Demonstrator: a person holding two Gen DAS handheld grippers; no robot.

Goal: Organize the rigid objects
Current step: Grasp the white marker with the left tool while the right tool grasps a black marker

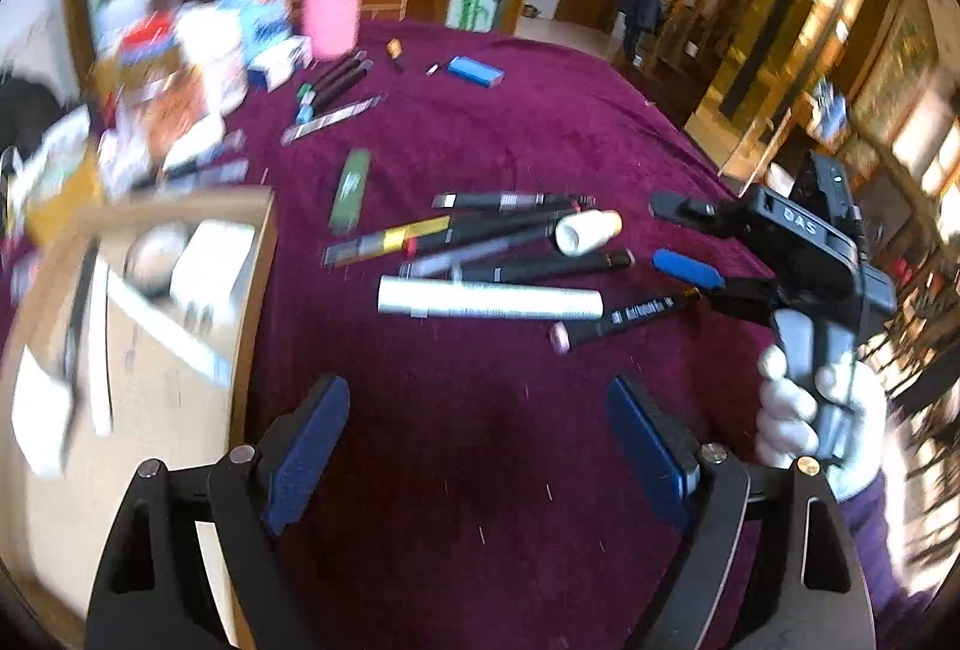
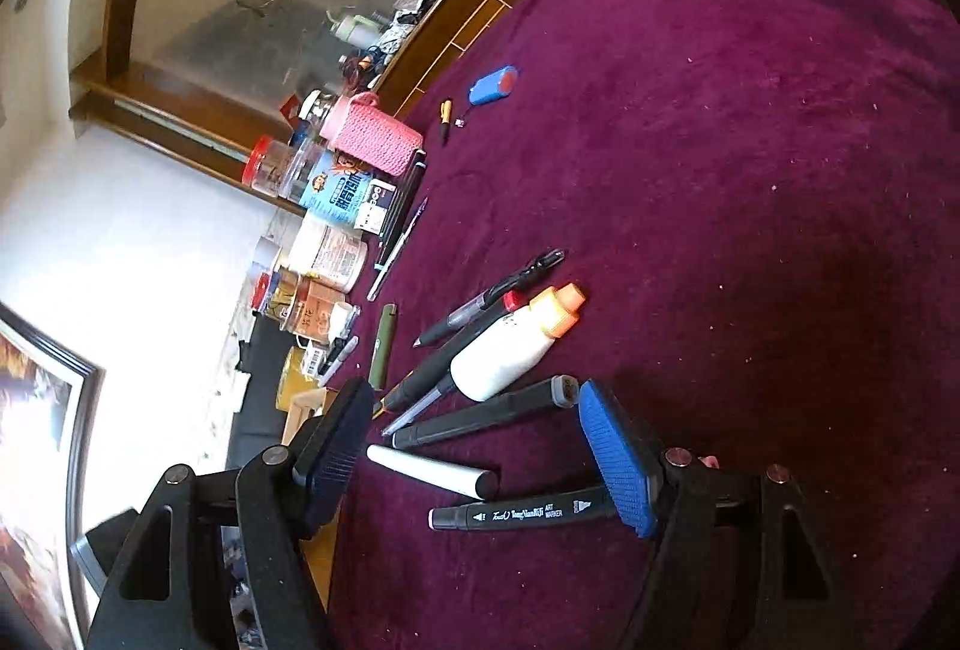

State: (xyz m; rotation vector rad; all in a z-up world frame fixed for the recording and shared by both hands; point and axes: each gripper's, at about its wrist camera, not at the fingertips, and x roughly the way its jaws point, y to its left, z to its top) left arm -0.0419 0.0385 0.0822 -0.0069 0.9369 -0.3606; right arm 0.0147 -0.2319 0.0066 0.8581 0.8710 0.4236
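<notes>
Left gripper (image 1: pixel 477 455) spread over maroon velvet tablecloth (image 1: pixel 510 122); open cardboard box (image 1: pixel 180 290) alongside; right gripper (image 2: pixel 480 461) released, straddling black art marker (image 2: pixel 519 515); white cylindrical tube (image 2: pixel 432 471) adjacent.

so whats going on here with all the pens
A person with a two-finger gripper in each hand is sorting pens and markers scattered on a purple cloth. The right gripper is open, low over the black art marker and a white tube, holding nothing. The left gripper is open and empty too, beside a cardboard box that already holds some items.
</notes>
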